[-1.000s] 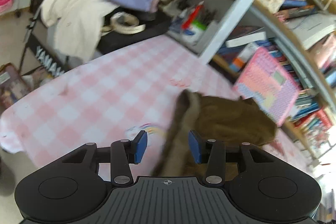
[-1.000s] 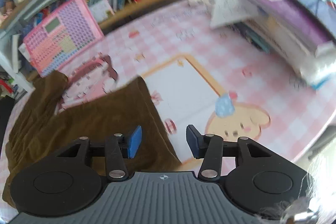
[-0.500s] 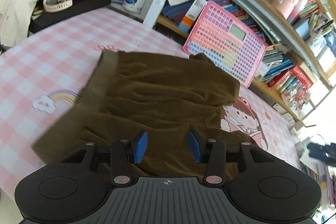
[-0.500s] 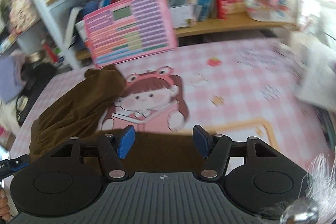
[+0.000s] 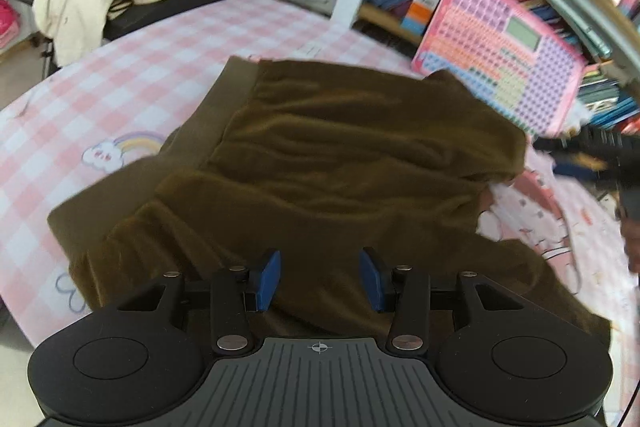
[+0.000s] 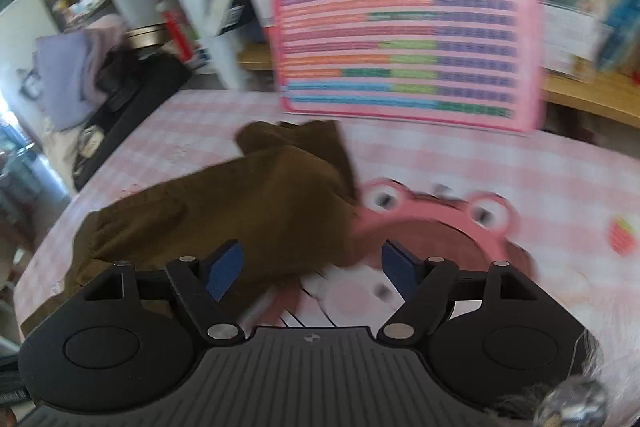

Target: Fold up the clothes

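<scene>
Brown shorts [image 5: 344, 163] lie rumpled before us on the pink checked tablecloth [image 5: 132, 83], near the pink keyboard toy [image 6: 404, 31], while our left gripper [image 5: 319, 279] and right gripper [image 6: 312, 269] hover spread, holding nothing.

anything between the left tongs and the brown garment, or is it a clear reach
Nothing visible stands in the way. The left tongs are open right over the brown garment, which lies crumpled on the pink checked tablecloth with nothing on top of it.
</scene>
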`<state>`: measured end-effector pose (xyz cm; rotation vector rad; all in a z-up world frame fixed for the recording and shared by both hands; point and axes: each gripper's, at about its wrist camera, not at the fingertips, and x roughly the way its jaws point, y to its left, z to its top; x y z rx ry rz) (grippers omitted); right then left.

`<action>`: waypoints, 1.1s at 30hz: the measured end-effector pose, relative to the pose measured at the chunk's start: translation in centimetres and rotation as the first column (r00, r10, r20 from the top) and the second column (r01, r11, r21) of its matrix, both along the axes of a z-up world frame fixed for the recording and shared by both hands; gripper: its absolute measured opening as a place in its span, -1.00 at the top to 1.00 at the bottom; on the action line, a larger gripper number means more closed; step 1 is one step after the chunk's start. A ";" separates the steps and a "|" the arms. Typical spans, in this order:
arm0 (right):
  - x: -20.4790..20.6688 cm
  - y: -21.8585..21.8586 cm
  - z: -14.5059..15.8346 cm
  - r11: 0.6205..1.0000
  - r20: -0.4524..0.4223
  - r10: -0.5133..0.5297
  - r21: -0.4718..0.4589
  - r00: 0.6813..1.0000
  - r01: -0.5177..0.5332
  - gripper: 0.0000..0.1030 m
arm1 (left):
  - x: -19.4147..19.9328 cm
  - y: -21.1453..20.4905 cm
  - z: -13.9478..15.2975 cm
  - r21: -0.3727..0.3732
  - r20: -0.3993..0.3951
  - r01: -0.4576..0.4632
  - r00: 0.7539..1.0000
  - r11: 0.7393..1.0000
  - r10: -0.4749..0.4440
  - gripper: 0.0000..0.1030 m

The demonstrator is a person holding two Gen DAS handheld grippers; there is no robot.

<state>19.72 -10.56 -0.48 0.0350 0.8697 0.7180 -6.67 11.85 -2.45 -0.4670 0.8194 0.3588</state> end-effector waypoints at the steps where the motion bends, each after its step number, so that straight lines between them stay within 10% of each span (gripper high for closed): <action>1: 0.5 0.9 -0.3 1.000 0.002 0.017 0.005 1.000 -0.017 -0.51 | 0.1 -0.1 -0.2 0.006 -0.008 -0.004 1.000 1.000 0.004 0.15; 10: 2.4 6.2 -3.4 0.995 -0.051 0.090 -0.043 0.995 -0.092 -0.46 | 0.2 -1.0 -0.6 0.038 -0.019 -0.014 1.000 0.999 0.014 0.07; 12: 2.6 6.2 -3.8 0.996 -0.070 0.089 -0.026 0.994 -0.091 0.49 | 0.2 -0.9 -0.6 0.034 -0.018 -0.012 1.000 0.999 0.013 0.07; 17: -0.6 4.3 -2.5 0.989 -0.085 0.151 0.012 0.985 -0.150 0.81 | 0.3 -0.7 -0.6 0.019 -0.014 -0.003 1.000 1.000 0.003 0.07; 22: -5.7 2.3 -0.6 0.962 -0.100 0.272 0.030 0.957 -0.271 0.72 | 0.2 -0.4 -0.6 0.001 -0.003 0.009 1.000 1.000 -0.009 0.07; 24: -7.8 1.4 0.2 0.947 -0.105 0.320 0.038 0.942 -0.318 -0.18 | 0.2 -0.2 -0.6 -0.012 0.003 0.012 1.000 1.000 -0.012 0.06; 25: -8.8 1.0 0.6 0.939 -0.108 0.344 0.042 0.933 -0.341 -0.28 | 0.1 0.0 -0.7 -0.018 0.006 0.014 1.000 1.000 -0.014 0.06; 30: -13.7 -1.1 2.5 0.893 -0.114 0.449 0.058 0.886 -0.446 -0.26 | 0.1 0.0 -0.7 -0.019 0.012 0.027 1.000 0.999 -0.027 0.06; 33: -11.1 -3.2 2.6 0.933 -0.019 0.359 -0.034 0.933 -0.359 -0.27 | 0.1 0.0 -0.7 -0.016 0.015 0.029 0.999 0.999 -0.029 0.06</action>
